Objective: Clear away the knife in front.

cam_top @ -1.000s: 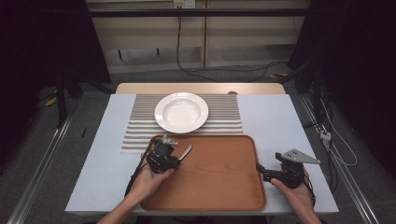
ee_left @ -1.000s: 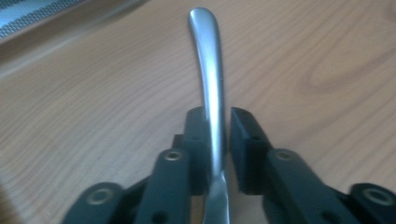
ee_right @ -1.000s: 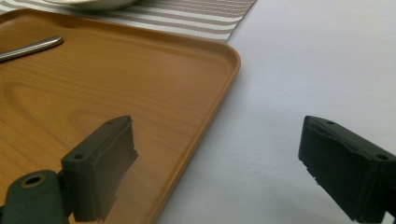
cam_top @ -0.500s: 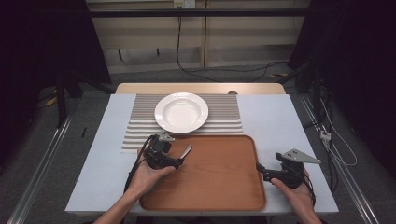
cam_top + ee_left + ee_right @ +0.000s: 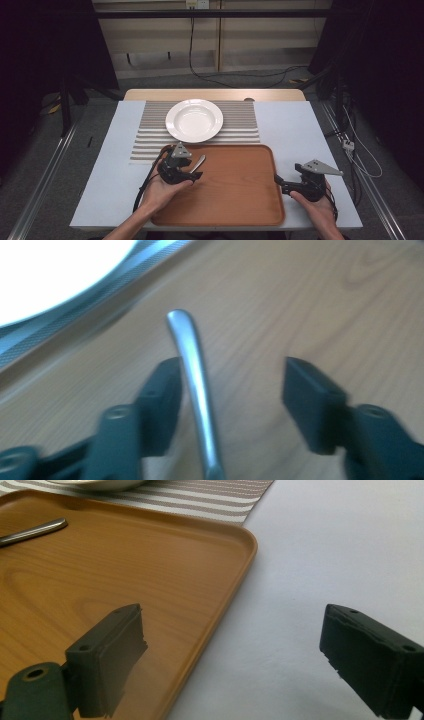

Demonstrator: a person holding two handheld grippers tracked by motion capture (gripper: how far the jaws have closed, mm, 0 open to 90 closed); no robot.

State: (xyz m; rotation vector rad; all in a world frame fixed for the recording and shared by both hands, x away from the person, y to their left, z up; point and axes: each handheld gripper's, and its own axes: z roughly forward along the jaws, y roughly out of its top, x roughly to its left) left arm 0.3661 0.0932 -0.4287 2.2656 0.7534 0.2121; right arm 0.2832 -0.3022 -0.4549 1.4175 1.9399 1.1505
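Over the tray (image 5: 235, 200), left tool (image 5: 231, 390) level, jaws closing, apart around spoon handle (image 5: 196, 385)

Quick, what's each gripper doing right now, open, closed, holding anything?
Left gripper: open, jaws just closing in; the metal handle lies between them against one jaw, not pinched.
Right gripper: open, empty, straddling the wooden tray edge.

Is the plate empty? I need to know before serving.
Empty: the plate shows a bare white bowl in the high view, sitting on the striped mat.
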